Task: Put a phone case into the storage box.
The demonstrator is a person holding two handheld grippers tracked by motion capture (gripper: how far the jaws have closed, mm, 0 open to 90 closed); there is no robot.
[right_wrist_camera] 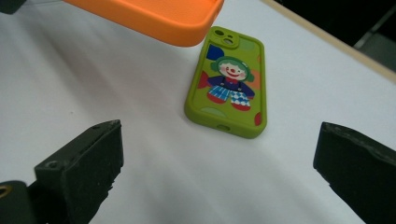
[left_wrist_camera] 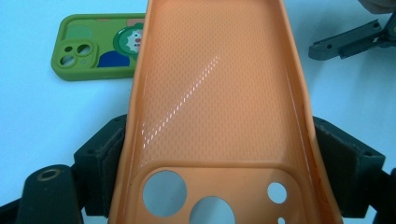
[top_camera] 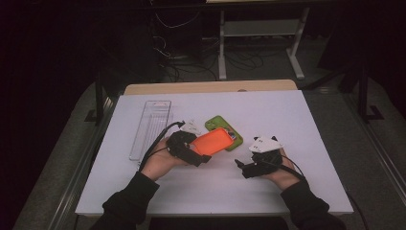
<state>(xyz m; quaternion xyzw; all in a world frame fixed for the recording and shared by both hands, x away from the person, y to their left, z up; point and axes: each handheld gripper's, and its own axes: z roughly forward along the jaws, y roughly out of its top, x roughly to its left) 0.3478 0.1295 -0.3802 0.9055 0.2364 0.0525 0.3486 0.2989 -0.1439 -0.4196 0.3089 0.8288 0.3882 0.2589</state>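
Left tool (top_camera: 203, 158) clenched on the orange phone case (top_camera: 212, 141); its two black jaws press the case's long sides near the camera-cutout end. Case held off the white surface (top_camera: 287, 110), open side up, textured inner face catching a streak of light. In the right gripper view its far end hangs above the surface, close to the top of the green case.

Green phone case (right_wrist_camera: 227, 95) lies flat on the surface, clown picture up, just behind the orange one and partly hidden by it in the high view.

Right tool (top_camera: 238, 164) released: jaws stand wide apart, nothing between them, held low above the surface and pointed toward the green case. It sits right of the orange case, apart from it.

Clear plastic tray (top_camera: 151, 127) lies lengthwise on the left part of the surface, near the left hand (top_camera: 160, 163). Dark sleeves on both forearms.
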